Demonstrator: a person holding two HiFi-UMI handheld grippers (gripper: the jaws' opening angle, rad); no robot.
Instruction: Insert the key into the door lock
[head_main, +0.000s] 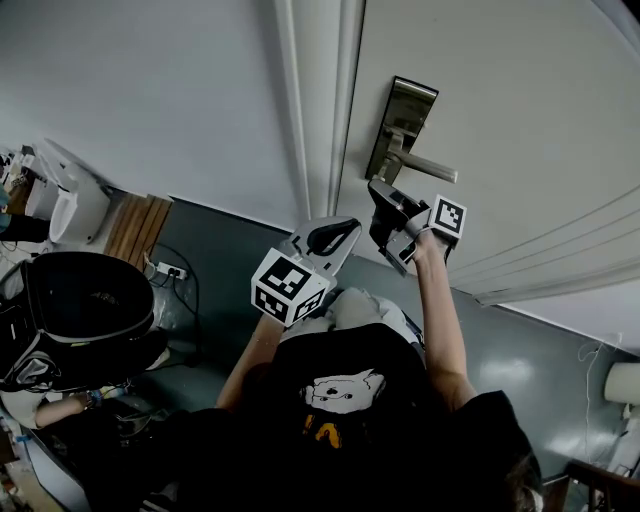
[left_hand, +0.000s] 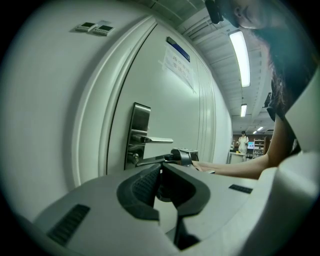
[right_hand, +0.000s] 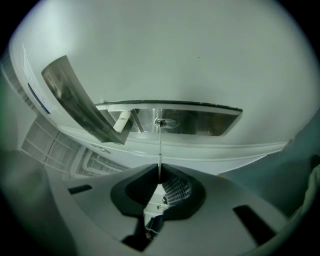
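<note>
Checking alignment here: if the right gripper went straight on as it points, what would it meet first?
The keyhole in the lock plate: the key held in the right gripper lines up with it, tip seemingly at it; depth unclear.

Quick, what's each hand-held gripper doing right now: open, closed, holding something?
Left hand-held gripper: closed, nothing between its jaws.
Right hand-held gripper: closed on a thin silver metal key, whose tip reaches the door lock's keyhole.

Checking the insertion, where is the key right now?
In the right gripper view, the key is pinched in the right gripper, its tip at the keyhole in the lock plate, right of the door handle.
</note>
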